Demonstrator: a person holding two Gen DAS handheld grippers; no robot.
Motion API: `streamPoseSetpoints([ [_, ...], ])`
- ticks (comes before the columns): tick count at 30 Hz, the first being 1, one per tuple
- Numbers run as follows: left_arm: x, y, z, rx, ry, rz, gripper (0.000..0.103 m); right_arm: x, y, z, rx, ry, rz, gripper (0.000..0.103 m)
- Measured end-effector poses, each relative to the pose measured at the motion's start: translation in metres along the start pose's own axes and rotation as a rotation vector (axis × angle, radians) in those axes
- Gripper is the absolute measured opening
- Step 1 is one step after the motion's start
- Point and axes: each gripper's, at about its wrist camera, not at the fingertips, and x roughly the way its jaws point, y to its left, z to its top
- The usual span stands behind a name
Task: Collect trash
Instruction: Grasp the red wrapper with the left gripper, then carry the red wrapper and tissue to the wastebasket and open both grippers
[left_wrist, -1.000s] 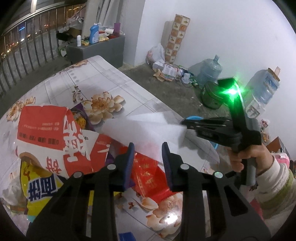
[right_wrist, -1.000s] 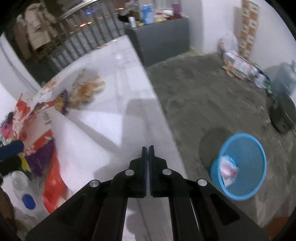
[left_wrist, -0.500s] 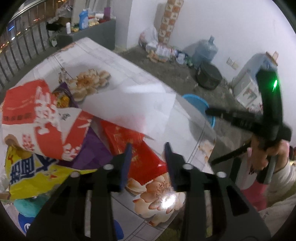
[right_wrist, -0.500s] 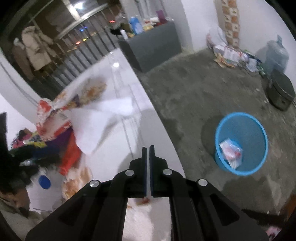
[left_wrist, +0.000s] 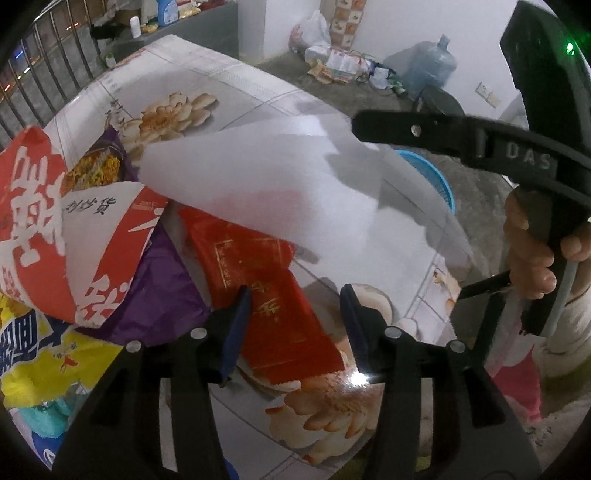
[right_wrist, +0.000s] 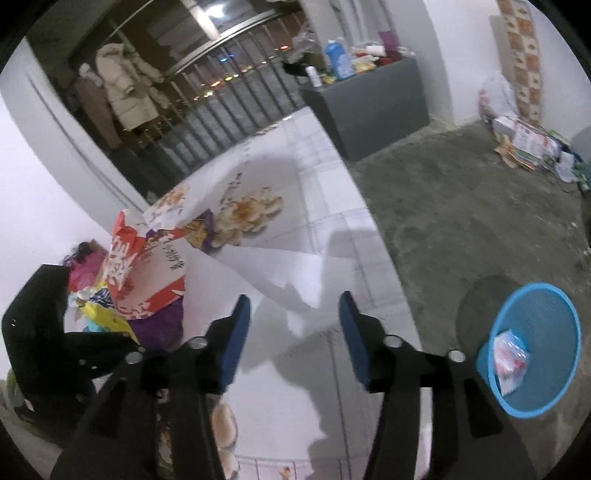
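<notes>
Red packet (left_wrist: 273, 291) beside white sheet (left_wrist: 280, 184): left gripper (left_wrist: 295, 314), jaws just widening, empty, straddles it; lower squarely before closing; right gripper (right_wrist: 293, 325) also parted, empty

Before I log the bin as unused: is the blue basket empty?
No, the blue basket already holds a crumpled wrapper.
</notes>
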Motion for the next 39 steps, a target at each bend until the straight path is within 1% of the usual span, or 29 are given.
streamPoseSetpoints([
  [4,0.001,-0.002,0.003,0.006,-0.013,0.031,0.047,0.020,0.006,0.002,-0.047,0.043,-0.013,0.053],
  [6,0.001,-0.002,0.004,0.003,-0.016,0.037,0.046,0.028,0.009,-0.001,-0.082,0.068,-0.035,0.053],
  [7,0.001,-0.002,0.004,0.001,-0.017,0.042,0.043,0.030,0.011,-0.003,-0.096,0.078,-0.045,0.053],
  [8,0.001,-0.001,0.004,0.000,-0.020,0.050,0.038,0.031,0.013,-0.005,-0.112,0.080,-0.063,0.051],
  [10,0.000,0.001,0.004,-0.004,-0.028,0.064,0.032,0.030,0.015,-0.008,-0.129,0.077,-0.097,0.040],
  [11,0.000,0.006,0.004,-0.010,-0.031,0.060,0.029,0.029,0.015,-0.008,-0.131,0.074,-0.116,0.036],
  [13,-0.002,0.010,0.005,-0.022,-0.037,0.047,0.025,0.028,0.012,-0.009,-0.132,0.072,-0.144,0.022],
  [14,-0.002,0.010,0.005,-0.026,-0.038,0.044,0.022,0.028,0.011,-0.009,-0.130,0.072,-0.151,0.019],
  [15,-0.003,0.010,0.005,-0.028,-0.041,0.043,0.019,0.027,0.009,-0.010,-0.125,0.075,-0.155,0.012],
  [16,-0.003,0.010,0.004,-0.030,-0.043,0.038,0.012,0.026,0.008,-0.011,-0.119,0.078,-0.156,0.007],
  [17,-0.003,0.011,0.004,-0.034,-0.044,0.032,0.010,0.025,0.006,-0.012,-0.109,0.079,-0.157,0.005],
  [20,-0.007,0.011,0.005,-0.038,-0.061,0.024,0.005,0.016,0.001,-0.018,-0.069,0.066,-0.141,0.003],
  [23,-0.013,0.008,0.005,-0.040,-0.089,0.006,0.002,0.001,-0.009,-0.023,0.008,0.026,-0.115,0.003],
  [25,-0.020,0.005,0.005,-0.036,-0.112,-0.003,0.002,-0.018,-0.017,-0.026,0.072,-0.024,-0.089,0.003],
  [29,-0.032,0.001,0.008,-0.038,-0.148,-0.023,0.002,-0.051,-0.032,-0.030,0.157,-0.116,-0.066,0.003],
  [34,-0.045,-0.010,0.020,-0.042,-0.184,-0.080,0.001,-0.084,-0.048,-0.035,0.224,-0.198,-0.069,0.003],
  [38,-0.053,-0.027,0.037,-0.016,-0.216,-0.138,0.001,-0.114,-0.069,-0.042,0.278,-0.266,-0.116,0.003],
  [39,-0.054,-0.037,0.046,-0.002,-0.227,-0.167,0.001,-0.122,-0.076,-0.044,0.298,-0.280,-0.127,0.003],
])
